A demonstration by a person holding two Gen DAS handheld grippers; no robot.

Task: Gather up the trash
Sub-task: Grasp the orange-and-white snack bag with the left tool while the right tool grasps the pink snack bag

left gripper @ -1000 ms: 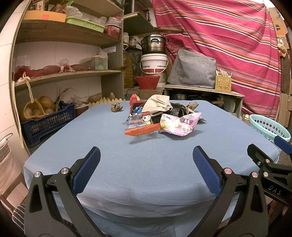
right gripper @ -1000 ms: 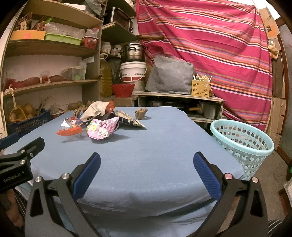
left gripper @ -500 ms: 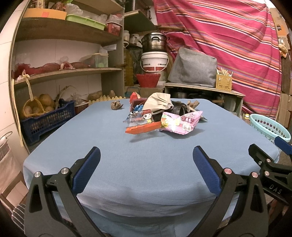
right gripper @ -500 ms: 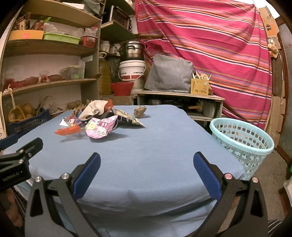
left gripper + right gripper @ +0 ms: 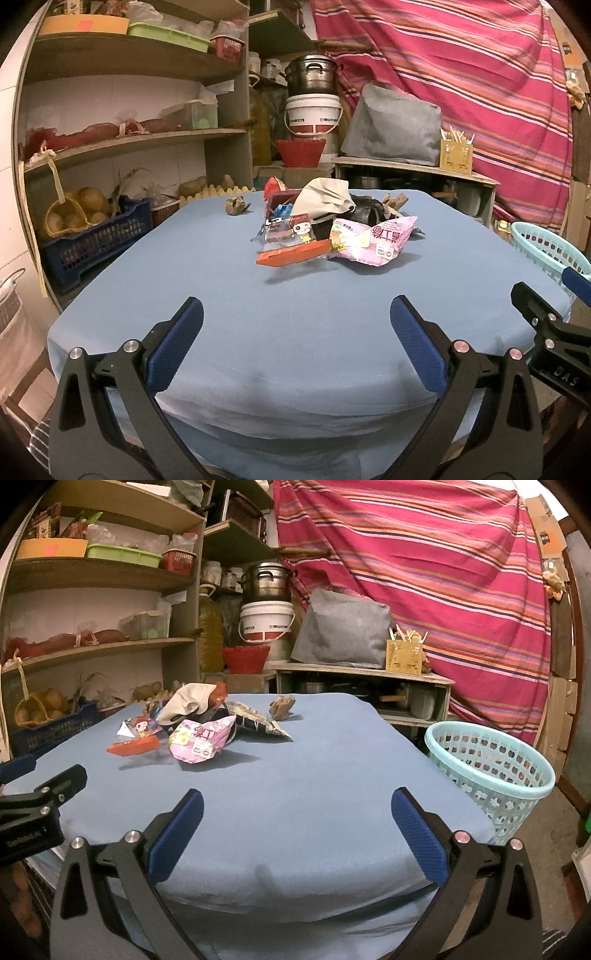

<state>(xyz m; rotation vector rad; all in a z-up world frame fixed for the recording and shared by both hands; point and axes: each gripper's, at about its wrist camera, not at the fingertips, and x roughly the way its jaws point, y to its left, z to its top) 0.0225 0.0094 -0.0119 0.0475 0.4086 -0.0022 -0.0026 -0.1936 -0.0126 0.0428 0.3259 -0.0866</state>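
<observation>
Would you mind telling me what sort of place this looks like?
Probably a household storeroom or pantry: open wooden shelves with tubs, a crate of potatoes, and a stacked pot and bucket beside a cloth-covered table.

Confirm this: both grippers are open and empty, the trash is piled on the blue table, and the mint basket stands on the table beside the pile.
Wrong about the mint basket: the right wrist view shows it on the floor past the blue table edge. The rest holds.

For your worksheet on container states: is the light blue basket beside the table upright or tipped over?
Upright. The light blue basket stands on the floor with its round rim facing up, beside the table.
</observation>
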